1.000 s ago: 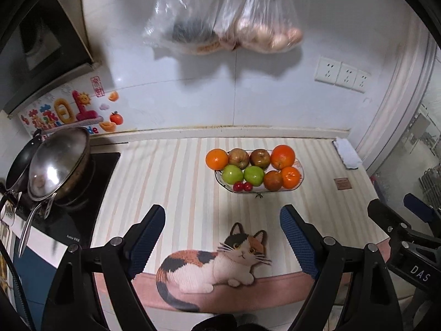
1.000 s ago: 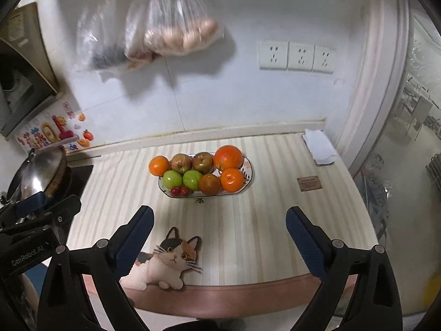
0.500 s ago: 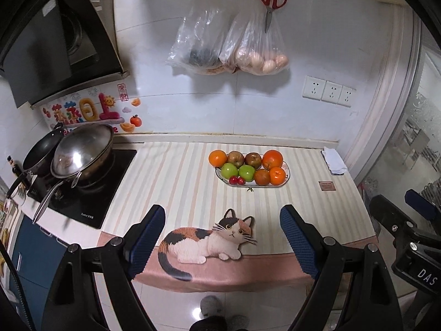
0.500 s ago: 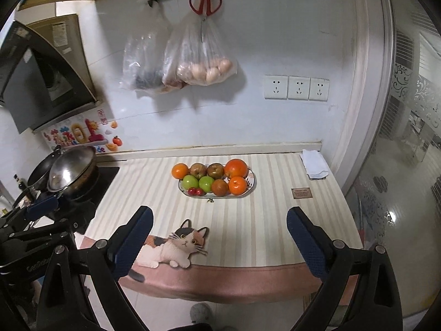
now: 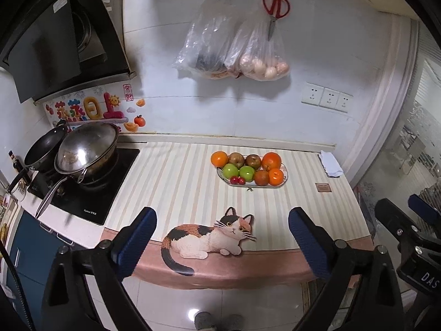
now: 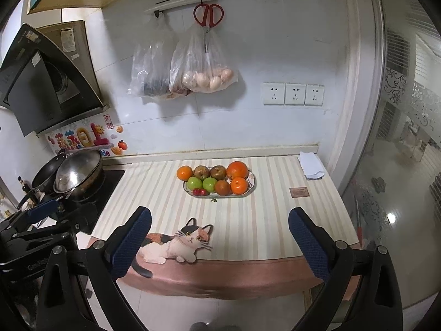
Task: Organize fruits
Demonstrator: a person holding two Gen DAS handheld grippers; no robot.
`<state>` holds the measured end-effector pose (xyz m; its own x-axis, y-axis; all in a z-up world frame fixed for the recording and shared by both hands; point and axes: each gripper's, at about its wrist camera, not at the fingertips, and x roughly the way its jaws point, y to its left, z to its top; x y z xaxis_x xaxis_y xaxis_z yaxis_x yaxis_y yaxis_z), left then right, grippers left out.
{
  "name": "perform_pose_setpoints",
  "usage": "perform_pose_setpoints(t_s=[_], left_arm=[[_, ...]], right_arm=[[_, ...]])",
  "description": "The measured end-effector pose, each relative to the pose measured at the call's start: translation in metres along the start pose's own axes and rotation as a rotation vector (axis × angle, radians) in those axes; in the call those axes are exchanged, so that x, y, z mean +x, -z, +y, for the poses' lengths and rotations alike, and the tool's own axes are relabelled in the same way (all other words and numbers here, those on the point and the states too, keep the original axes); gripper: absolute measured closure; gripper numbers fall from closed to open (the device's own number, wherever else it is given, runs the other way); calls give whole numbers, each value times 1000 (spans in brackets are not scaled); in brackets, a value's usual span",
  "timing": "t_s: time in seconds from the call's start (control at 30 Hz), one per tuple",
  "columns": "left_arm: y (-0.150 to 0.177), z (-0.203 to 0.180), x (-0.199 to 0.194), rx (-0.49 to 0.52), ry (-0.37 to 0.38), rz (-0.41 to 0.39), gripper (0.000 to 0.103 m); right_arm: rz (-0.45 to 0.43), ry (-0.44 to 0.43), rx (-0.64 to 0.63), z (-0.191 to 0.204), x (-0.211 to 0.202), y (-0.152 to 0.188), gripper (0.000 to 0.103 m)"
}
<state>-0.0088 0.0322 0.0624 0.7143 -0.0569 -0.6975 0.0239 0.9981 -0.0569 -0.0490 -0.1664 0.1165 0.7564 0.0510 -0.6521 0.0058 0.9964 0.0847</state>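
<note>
An oval white plate (image 5: 285, 176) (image 6: 252, 179) sits on the striped counter and holds oranges (image 5: 271, 161) (image 6: 237, 170), green apples (image 5: 230, 170) (image 6: 195, 183), reddish-brown apples (image 5: 236, 159) (image 6: 218, 171) and small red cherries (image 5: 237, 180) (image 6: 200, 192). My left gripper (image 5: 222, 230) is open and empty, well back from the counter's front edge. My right gripper (image 6: 220, 229) is open and empty too, also back from the counter. The right gripper shows at the left wrist view's right edge (image 5: 408, 229).
A cat-shaped mat (image 5: 209, 235) (image 6: 176, 241) lies at the counter's front edge. A stove with a lidded wok (image 5: 85, 149) (image 6: 78, 172) is at the left. A folded cloth (image 6: 311, 165) and a small brown tag (image 6: 298, 192) lie at the right. Bags and red scissors (image 6: 208, 13) hang on the wall.
Both grippers have pulled back and up from the counter, so the plate looks smaller and the floor and hanging scissors have come into view. Both stay open.
</note>
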Motion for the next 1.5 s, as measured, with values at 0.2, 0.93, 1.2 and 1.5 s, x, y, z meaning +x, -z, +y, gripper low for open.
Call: perform_pose_setpoints(t_s=[0.2, 0.93, 1.2, 1.5], left_arm=[[-11, 1, 25, 14, -16, 35, 2], [-21, -2, 124, 29, -91, 175, 2], [-21, -4, 123, 17, -73, 173, 2], [-21, -4, 116, 18, -69, 157, 2]], right_arm=[[25, 0, 6, -2, 23, -4, 1], [199, -11, 13, -11, 165, -18, 1], [212, 0, 2, -12, 171, -19, 1], [199, 5, -2, -12, 165, -19, 1]])
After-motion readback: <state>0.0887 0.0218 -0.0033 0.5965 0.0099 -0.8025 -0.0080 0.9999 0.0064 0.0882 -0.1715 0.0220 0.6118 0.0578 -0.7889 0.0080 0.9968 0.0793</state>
